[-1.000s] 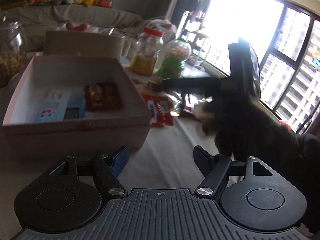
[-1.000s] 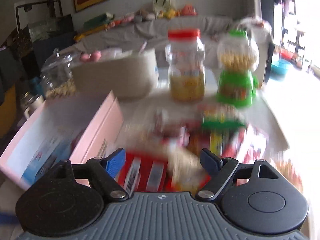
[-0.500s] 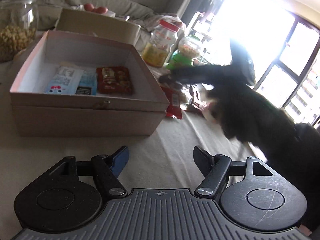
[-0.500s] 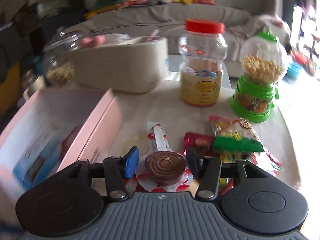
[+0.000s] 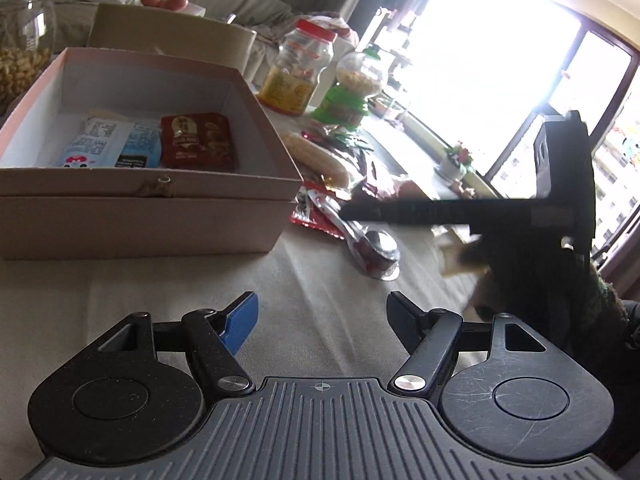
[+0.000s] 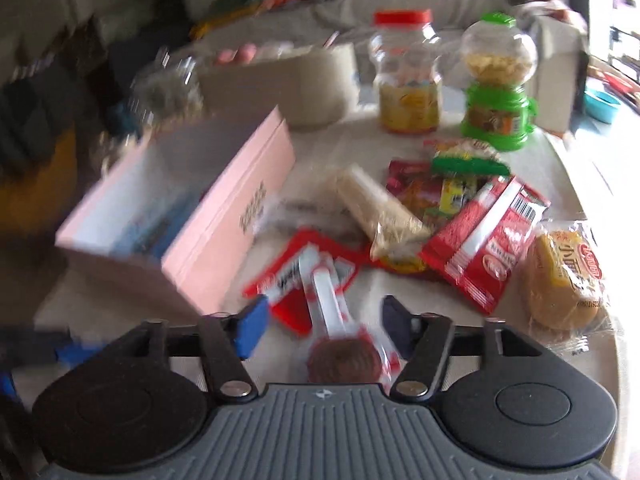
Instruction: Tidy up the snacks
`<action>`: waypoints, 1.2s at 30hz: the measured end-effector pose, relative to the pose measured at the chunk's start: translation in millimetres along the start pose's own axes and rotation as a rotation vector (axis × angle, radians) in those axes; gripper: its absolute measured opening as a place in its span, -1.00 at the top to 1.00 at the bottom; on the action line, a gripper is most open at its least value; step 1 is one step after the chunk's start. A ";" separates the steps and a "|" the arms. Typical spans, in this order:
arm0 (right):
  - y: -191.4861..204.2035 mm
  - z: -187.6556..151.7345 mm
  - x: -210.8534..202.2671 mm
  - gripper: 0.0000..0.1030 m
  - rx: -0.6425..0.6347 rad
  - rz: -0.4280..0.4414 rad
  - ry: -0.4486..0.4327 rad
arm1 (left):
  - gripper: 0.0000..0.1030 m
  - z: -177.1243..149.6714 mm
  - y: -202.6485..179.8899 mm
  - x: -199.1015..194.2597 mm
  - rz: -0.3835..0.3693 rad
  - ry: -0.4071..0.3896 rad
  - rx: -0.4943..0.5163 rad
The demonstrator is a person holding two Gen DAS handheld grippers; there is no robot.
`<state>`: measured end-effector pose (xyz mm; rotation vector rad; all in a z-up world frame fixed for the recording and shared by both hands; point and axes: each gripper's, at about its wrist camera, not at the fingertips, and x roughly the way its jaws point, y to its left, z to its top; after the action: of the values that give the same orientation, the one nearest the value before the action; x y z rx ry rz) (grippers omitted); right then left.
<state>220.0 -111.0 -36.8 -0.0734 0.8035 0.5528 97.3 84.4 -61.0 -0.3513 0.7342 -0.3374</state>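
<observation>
A pink open box [image 5: 152, 184] [image 6: 224, 220] holds a blue-white packet [image 5: 100, 142] and a dark red packet [image 5: 196, 140]. Loose snacks lie to its right: a wrapped lollipop [image 6: 336, 332] [image 5: 368, 242], a red flat pack [image 6: 488, 240], a pale cracker bag [image 6: 384, 212], a yellow cake pack [image 6: 568, 276]. My right gripper [image 6: 320, 320] is open, its fingers either side of the lollipop, which lies on the table. It also shows from the side in the left wrist view [image 5: 352, 212]. My left gripper [image 5: 322, 316] is open and empty over bare tablecloth in front of the box.
A red-lidded jar [image 6: 408, 80] [image 5: 300, 72] and a green candy dispenser [image 6: 496, 84] [image 5: 352, 88] stand behind the snacks. A beige tub [image 6: 288, 84] and a glass jar [image 5: 22, 52] stand behind the box. The table's rounded edge [image 6: 592, 208] runs on the right.
My right gripper has pulled back toward me and its fingers have spread apart from the lollipop, which now lies on the table. My left gripper has stayed open and shifted slightly.
</observation>
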 end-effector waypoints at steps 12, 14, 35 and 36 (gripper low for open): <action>22.2 9.8 47.7 0.08 -0.157 -0.052 -0.010 | -0.48 -7.8 6.3 -12.5 0.039 0.001 -0.009; 18.9 4.9 37.4 0.30 -0.131 0.013 0.017 | -0.49 -8.5 11.2 -11.7 0.042 0.001 -0.030; -0.8 -71.1 -60.5 -0.49 -0.032 -0.070 -0.096 | -0.48 17.4 -17.3 31.6 0.110 -0.003 0.111; -5.0 -73.2 -59.9 -0.49 -0.019 -0.084 -0.096 | -0.47 18.8 -18.6 38.3 0.120 0.006 0.110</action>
<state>140.4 -161.3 -46.9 -0.0973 0.6986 0.4814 133.8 55.5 -62.7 -0.2014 0.7358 -0.2639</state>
